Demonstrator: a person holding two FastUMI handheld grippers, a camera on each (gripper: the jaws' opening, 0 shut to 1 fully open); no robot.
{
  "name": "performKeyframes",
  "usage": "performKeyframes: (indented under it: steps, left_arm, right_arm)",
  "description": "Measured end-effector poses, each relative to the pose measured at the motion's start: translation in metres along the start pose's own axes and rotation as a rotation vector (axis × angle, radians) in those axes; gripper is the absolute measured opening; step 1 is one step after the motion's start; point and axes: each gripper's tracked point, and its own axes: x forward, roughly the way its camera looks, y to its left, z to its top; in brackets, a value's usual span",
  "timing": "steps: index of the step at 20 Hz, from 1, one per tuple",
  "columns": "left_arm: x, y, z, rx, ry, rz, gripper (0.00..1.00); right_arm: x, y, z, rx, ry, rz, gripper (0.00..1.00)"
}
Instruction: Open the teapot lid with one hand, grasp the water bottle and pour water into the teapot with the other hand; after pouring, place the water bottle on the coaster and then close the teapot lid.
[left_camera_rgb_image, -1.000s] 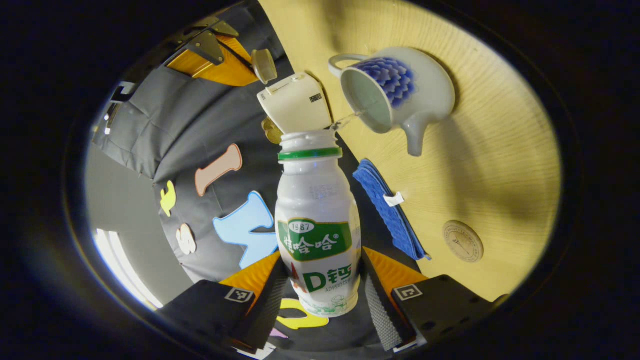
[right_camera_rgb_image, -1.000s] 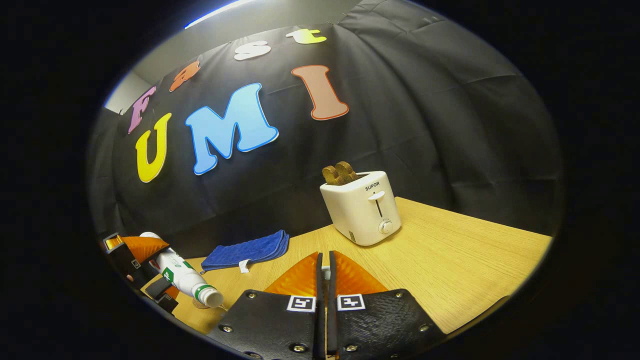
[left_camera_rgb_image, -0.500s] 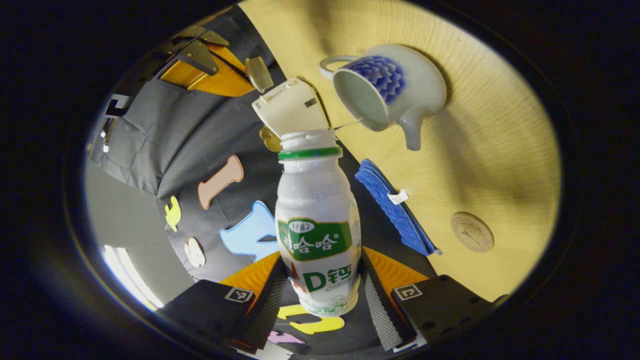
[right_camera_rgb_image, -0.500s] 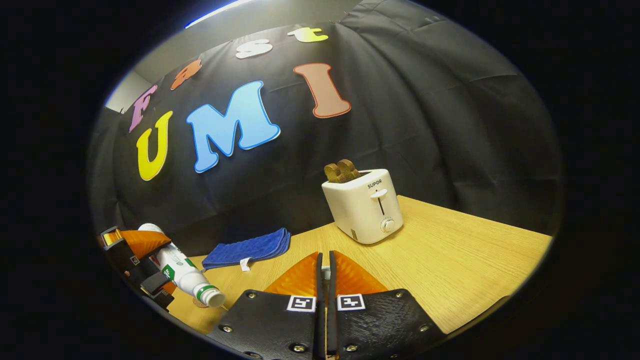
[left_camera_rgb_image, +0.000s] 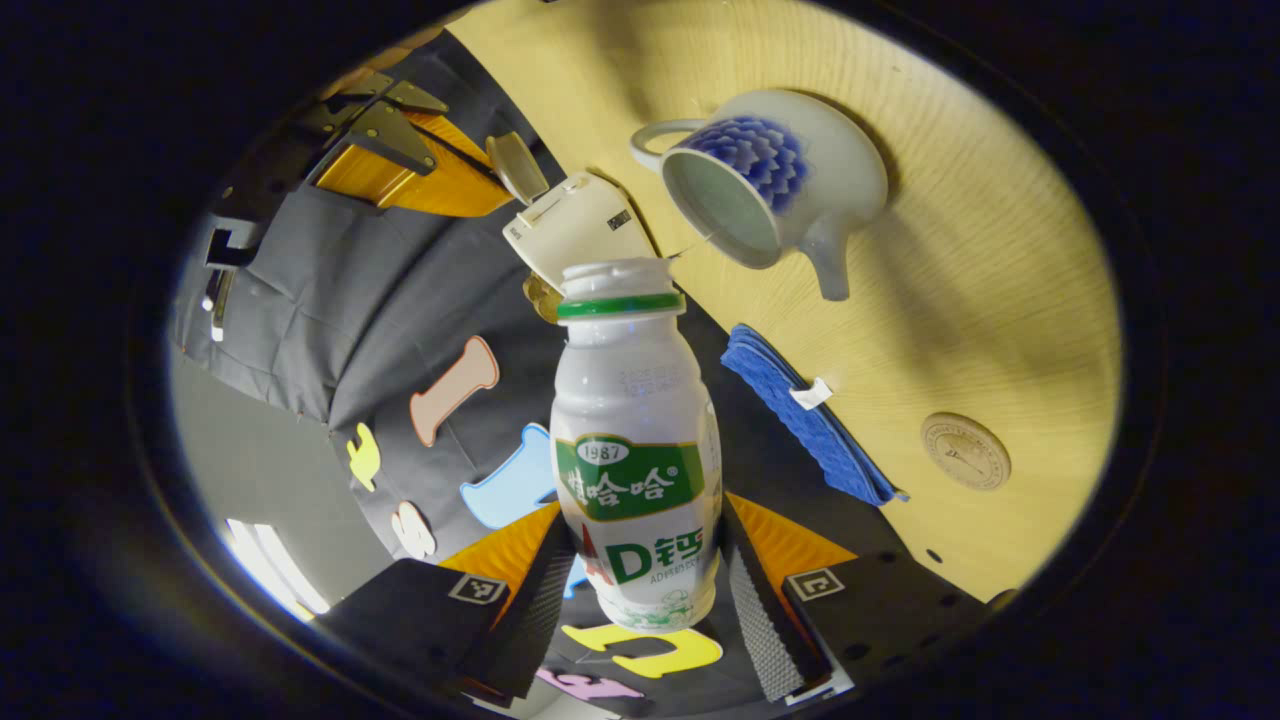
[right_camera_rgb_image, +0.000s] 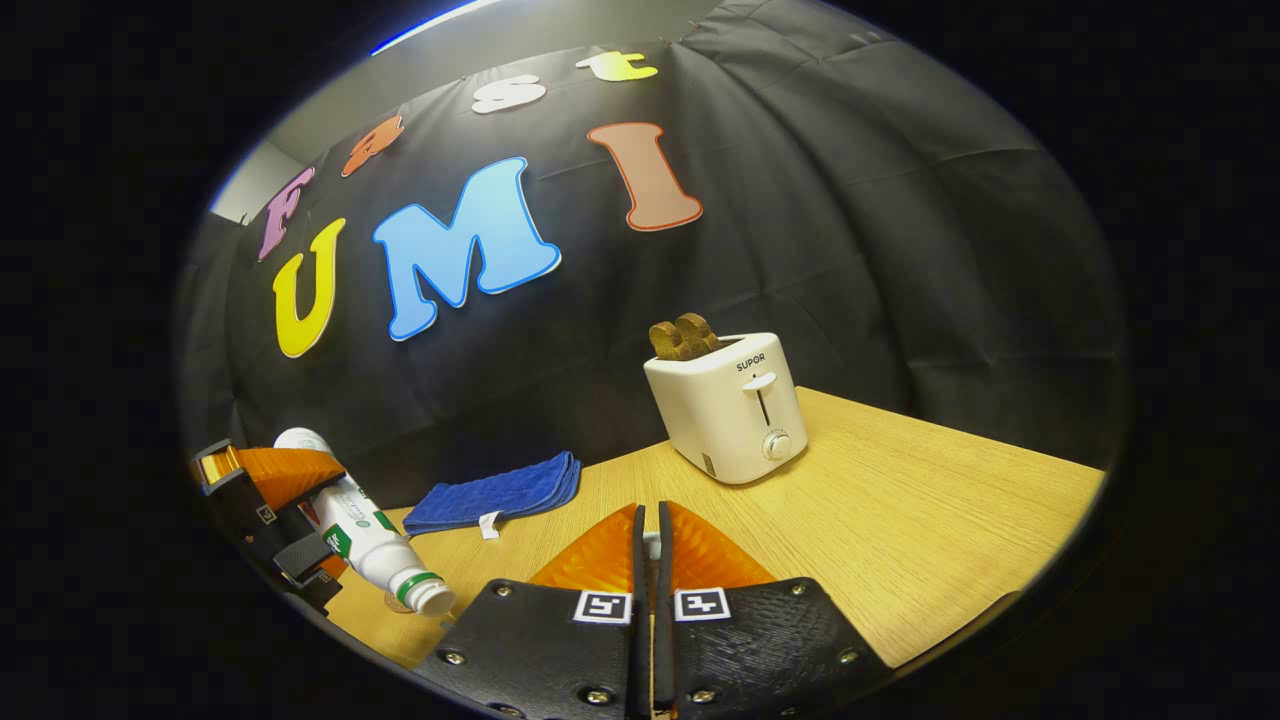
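My left gripper (left_camera_rgb_image: 640, 590) is shut on a white water bottle (left_camera_rgb_image: 634, 460) with a green label and green neck ring. The bottle is uncapped and tipped, and a thin stream of water runs from its mouth into the open white teapot (left_camera_rgb_image: 790, 175) with a blue flower pattern. My right gripper (right_camera_rgb_image: 651, 545) is shut on the teapot lid (left_camera_rgb_image: 519, 166) and holds it in the air beside the teapot. The right gripper view catches the tilted bottle (right_camera_rgb_image: 375, 545) and the left gripper (right_camera_rgb_image: 270, 515) at lower left. A round coaster (left_camera_rgb_image: 965, 451) lies on the table.
A white toaster (right_camera_rgb_image: 728, 405) with bread in it stands at the back of the wooden table (right_camera_rgb_image: 900, 540). A folded blue cloth (right_camera_rgb_image: 495, 493) lies by the wall, between the toaster and the bottle. The cloth (left_camera_rgb_image: 805, 415) sits between teapot and coaster.
The bottle's base has risen a little, so it tips more steeply toward the teapot. The right gripper with the lid has barely moved.
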Motion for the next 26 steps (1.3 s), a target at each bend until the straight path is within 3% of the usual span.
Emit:
performKeyframes:
  steps: [7,8,9,13,14,15,16,17,22,23,24,26]
  left_arm:
    - [-0.001,0.005,-0.001,0.027,-0.004,0.013,0.82]
    - [-0.001,0.004,-0.003,0.003,-0.003,0.008,0.87]
    - [-0.001,0.000,-0.004,-0.043,-0.003,-0.003,0.92]
    - [-0.005,-0.033,-0.009,-0.355,0.007,-0.095,0.92]
    - [-0.005,-0.039,-0.006,-0.434,0.008,-0.111,0.86]
    - [-0.006,-0.045,-0.007,-0.520,0.011,-0.120,0.86]
    - [-0.006,-0.050,-0.008,-0.613,0.014,-0.129,0.92]
    - [-0.007,-0.054,-0.007,-0.691,0.014,-0.135,0.92]
    - [-0.020,-0.065,-0.015,-0.974,0.041,-0.136,0.92]
    - [-0.021,-0.070,-0.016,-1.034,0.051,-0.144,0.86]
    - [-0.022,-0.073,-0.015,-1.091,0.059,-0.158,0.92]
    - [-0.021,-0.079,-0.019,-1.200,0.075,-0.173,0.92]
  right_arm:
    - [0.000,0.004,0.001,-0.014,0.002,0.007,0.01]
    - [-0.001,0.004,0.001,-0.014,0.001,0.009,0.01]
    - [0.000,0.004,0.002,-0.013,-0.001,0.011,0.01]
    - [-0.002,0.004,0.003,0.016,-0.010,0.030,0.01]
    - [-0.002,0.006,0.004,0.020,-0.010,0.033,0.01]
    - [-0.001,0.007,0.004,0.020,-0.010,0.036,0.01]
    - [-0.002,0.007,0.003,0.017,-0.010,0.040,0.01]
    - [-0.002,0.009,0.002,0.012,-0.010,0.046,0.01]
    - [-0.002,0.020,-0.001,0.002,-0.005,0.085,0.01]
    - [-0.002,0.023,-0.001,0.000,-0.002,0.095,0.01]
    - [-0.002,0.026,-0.003,-0.005,-0.001,0.105,0.01]
    - [-0.004,0.035,-0.004,-0.022,0.000,0.129,0.01]
